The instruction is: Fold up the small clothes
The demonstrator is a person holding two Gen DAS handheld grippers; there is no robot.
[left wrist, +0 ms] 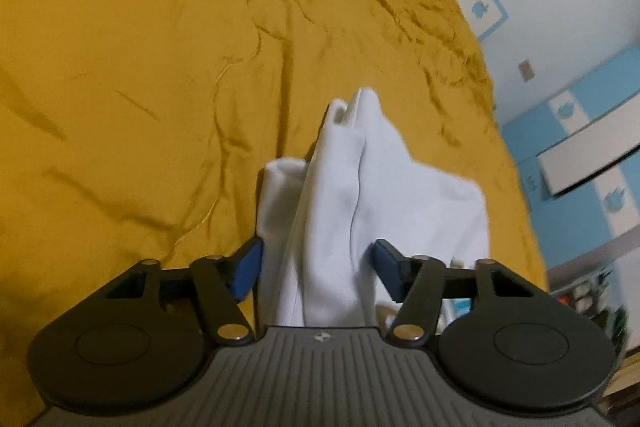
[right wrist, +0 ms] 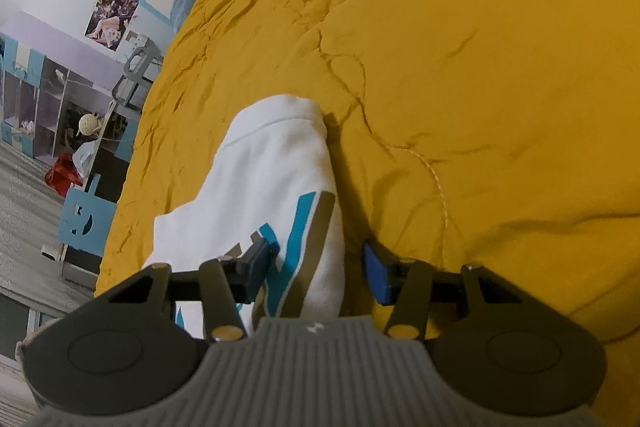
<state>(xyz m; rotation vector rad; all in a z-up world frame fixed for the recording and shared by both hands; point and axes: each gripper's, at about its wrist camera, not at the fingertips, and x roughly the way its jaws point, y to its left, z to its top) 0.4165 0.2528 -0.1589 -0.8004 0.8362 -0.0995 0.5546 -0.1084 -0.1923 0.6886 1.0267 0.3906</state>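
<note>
A small white garment [left wrist: 360, 195] lies bunched on the yellow bedspread [left wrist: 140, 67]. In the left wrist view it rises in a folded peak between the blue pads of my left gripper [left wrist: 318, 273], which is open around it. In the right wrist view the same white garment [right wrist: 272, 167] shows teal and brown stripes near its lower part. My right gripper [right wrist: 320, 271] is open, and the cloth runs between its blue pads without being pinched.
The yellow bedspread [right wrist: 480, 67] is wrinkled and fills most of both views. Its edge drops off at the right in the left wrist view, by a blue and white wall [left wrist: 560, 27]. Shelves and clutter [right wrist: 60, 115] stand beyond the bed's left edge in the right wrist view.
</note>
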